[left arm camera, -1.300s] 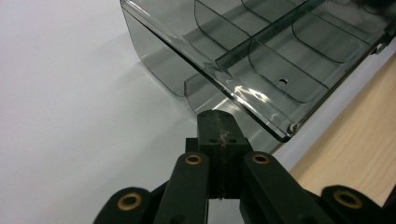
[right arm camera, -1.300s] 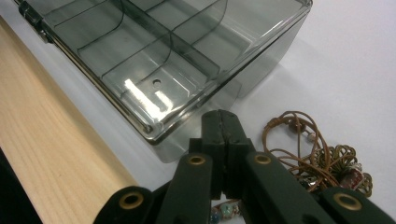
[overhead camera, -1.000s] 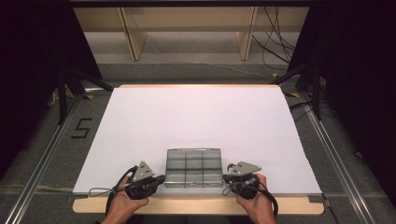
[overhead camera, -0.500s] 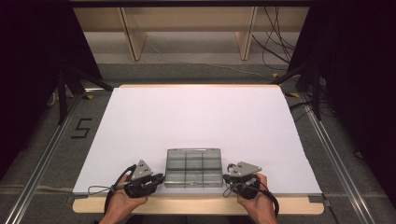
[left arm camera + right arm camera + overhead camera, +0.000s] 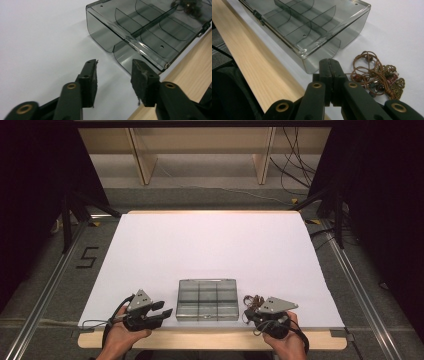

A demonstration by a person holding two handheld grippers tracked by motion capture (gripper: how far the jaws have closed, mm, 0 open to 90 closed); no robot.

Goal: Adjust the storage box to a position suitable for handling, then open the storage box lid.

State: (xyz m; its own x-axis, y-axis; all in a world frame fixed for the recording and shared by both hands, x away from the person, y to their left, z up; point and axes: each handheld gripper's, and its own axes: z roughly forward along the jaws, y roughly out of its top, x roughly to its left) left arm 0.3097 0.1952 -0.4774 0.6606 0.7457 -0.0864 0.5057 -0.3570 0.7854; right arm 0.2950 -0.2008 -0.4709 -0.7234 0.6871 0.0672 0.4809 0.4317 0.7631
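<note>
A smoky clear compartment box [image 5: 207, 299] with its lid down lies at the near edge of the white sheet. My left gripper [image 5: 162, 309] rests just left of it, pointing at its left end [image 5: 147, 32]. Its jaws have just been opening and stand apart with nothing between them [image 5: 113, 63]. My right gripper [image 5: 248, 313] lies right of the box and is shut on nothing [image 5: 329, 62], its tips close to the box's corner [image 5: 312, 25]. A tangle of brown cord jewellery [image 5: 377, 75] lies on the sheet beside the right gripper [image 5: 252, 300].
The white sheet [image 5: 210, 245] covers most of the table, with a bare wooden strip [image 5: 210, 340] along the near edge. Wooden shelving [image 5: 200, 150] and loose cables [image 5: 295, 165] stand beyond the far edge. Metal rails [image 5: 45, 295] run down both sides.
The left gripper's jaws, shut a second ago, now stand apart. Both hands and the box have stayed in place.
</note>
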